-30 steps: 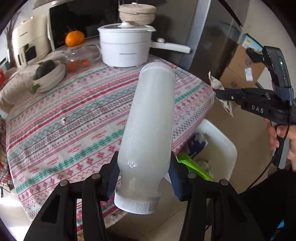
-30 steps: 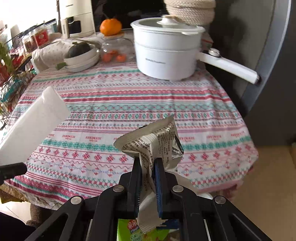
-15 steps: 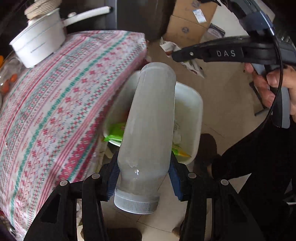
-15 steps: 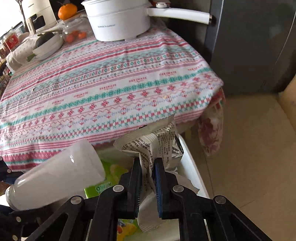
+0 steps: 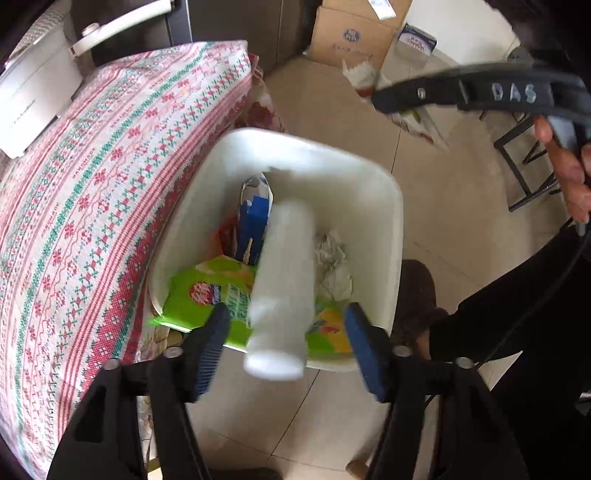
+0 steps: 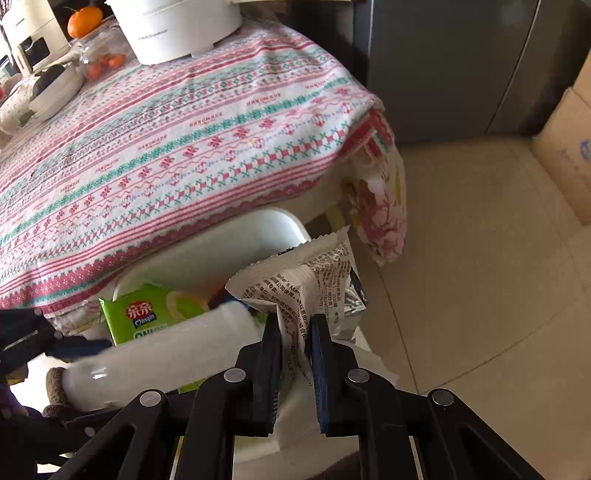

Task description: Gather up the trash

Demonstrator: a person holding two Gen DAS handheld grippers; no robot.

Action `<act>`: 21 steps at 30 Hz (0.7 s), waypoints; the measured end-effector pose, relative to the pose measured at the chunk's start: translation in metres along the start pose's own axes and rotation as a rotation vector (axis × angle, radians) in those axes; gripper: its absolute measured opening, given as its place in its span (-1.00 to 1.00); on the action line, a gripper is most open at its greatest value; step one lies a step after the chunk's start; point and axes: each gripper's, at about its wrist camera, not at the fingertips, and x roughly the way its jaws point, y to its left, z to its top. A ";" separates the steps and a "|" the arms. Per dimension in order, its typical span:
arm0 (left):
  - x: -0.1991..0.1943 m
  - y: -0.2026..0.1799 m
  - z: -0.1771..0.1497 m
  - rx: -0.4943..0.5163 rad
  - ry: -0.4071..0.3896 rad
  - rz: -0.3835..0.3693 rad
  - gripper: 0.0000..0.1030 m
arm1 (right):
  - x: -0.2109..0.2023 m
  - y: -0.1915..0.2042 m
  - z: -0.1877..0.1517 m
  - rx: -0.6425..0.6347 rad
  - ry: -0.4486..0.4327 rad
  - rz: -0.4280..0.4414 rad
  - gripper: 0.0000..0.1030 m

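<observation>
A white plastic bottle (image 5: 282, 291), blurred, hangs free between the spread fingers of my left gripper (image 5: 286, 347), right above the white trash bin (image 5: 388, 221). The left gripper is open and touches nothing. The bottle also shows in the right wrist view (image 6: 159, 354) over the bin (image 6: 236, 240). My right gripper (image 6: 295, 332) is shut on a crumpled printed wrapper (image 6: 314, 280) at the bin's edge. The right gripper (image 5: 373, 99) appears in the left wrist view, above the floor beyond the bin.
The bin holds a green snack bag (image 5: 210, 291), a blue carton (image 5: 255, 218) and crumpled paper (image 5: 332, 266). The table with patterned cloth (image 5: 92, 192) stands beside it, with a white pot (image 6: 177, 26) on it. Cardboard boxes (image 5: 351, 37) stand on the tiled floor.
My left gripper has opened and let go of the bottle, which drops toward the bin. The right gripper has moved closer over the bin, still holding the wrapper.
</observation>
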 end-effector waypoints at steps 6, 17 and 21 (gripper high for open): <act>-0.025 0.021 -0.003 -0.087 -0.061 0.001 0.52 | 0.003 -0.002 -0.003 0.001 0.025 0.022 -0.70; -0.060 0.064 -0.029 -0.238 -0.113 0.101 0.52 | 0.022 0.020 -0.005 -0.022 0.098 0.055 -0.37; -0.068 0.069 -0.040 -0.289 -0.136 0.133 0.56 | 0.017 0.022 -0.003 0.019 0.080 0.057 0.40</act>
